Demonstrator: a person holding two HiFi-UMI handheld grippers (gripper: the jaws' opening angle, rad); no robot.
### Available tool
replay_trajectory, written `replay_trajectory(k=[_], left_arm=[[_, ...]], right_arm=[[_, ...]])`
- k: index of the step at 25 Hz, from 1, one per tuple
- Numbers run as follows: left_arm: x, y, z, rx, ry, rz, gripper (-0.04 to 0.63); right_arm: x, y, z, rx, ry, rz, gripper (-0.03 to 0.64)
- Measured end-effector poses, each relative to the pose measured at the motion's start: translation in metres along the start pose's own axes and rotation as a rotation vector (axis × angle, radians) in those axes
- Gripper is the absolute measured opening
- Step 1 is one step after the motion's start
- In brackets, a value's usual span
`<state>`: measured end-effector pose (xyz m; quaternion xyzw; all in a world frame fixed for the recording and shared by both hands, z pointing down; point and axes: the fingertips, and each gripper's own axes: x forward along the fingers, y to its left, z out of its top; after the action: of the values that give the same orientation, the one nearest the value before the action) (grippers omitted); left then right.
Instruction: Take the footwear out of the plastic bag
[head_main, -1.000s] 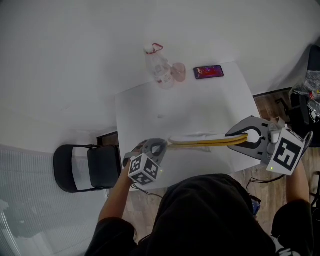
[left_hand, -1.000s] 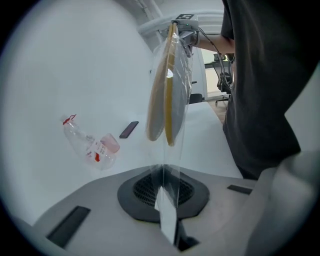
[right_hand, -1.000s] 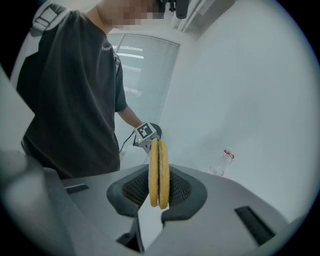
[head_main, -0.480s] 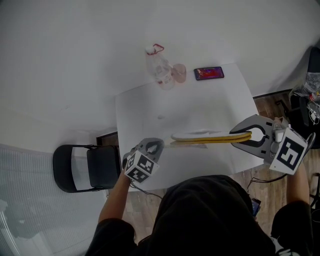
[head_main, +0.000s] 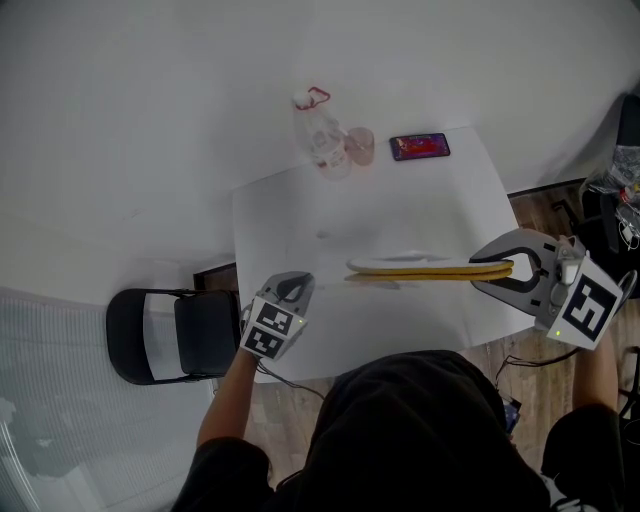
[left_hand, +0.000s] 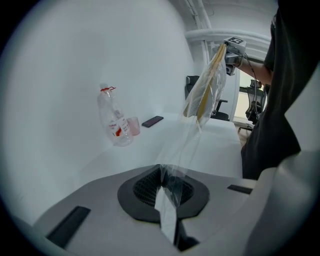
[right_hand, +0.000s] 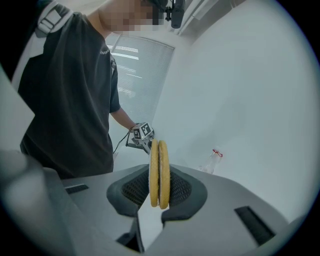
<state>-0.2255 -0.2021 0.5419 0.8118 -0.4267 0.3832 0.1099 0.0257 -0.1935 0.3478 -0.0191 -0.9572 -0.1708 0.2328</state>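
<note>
Clamping a fold of clear plastic bag, the left tongs sit at the near left edge of the desk, pressed fully together on the film. From there the bag stretches up and away to the footwear, and its far end looks wrapped loosely round it.

Right tongs at the near right: closed narrow on one end of the footwear, a flat yellow pair, soles face to face, standing on edge between the pads.

Footwear is lifted off the desk, with its shadow just beneath. Long axis runs left to right across the front of the desk. The gripped end is at the right; the free end points toward the left tongs, apart from them.

Far edge of the desk: clear bottle with red cap ring, pink cup just beside it, phone lying flat to the right.

Black chair on the floor, left of the desk.
</note>
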Motion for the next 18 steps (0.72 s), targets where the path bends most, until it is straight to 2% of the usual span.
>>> replay_trajectory(k=[6,13,18], left_arm=[[-0.005,0.018,-0.001,-0.153,-0.040,0.048,0.023],[-0.006,0.028,-0.012,-0.248,-0.060,0.070,0.023],[-0.010,0.037,-0.020,-0.319,-0.085,0.096,0.022]], right_arm=[[-0.009,-0.007,0.003,0.011,-0.021,-0.023,0.071],[-0.019,-0.011,-0.002,0.038,-0.026,-0.066,0.071],[-0.033,-0.022,-0.004,0.084,-0.048,-0.160,0.071]])
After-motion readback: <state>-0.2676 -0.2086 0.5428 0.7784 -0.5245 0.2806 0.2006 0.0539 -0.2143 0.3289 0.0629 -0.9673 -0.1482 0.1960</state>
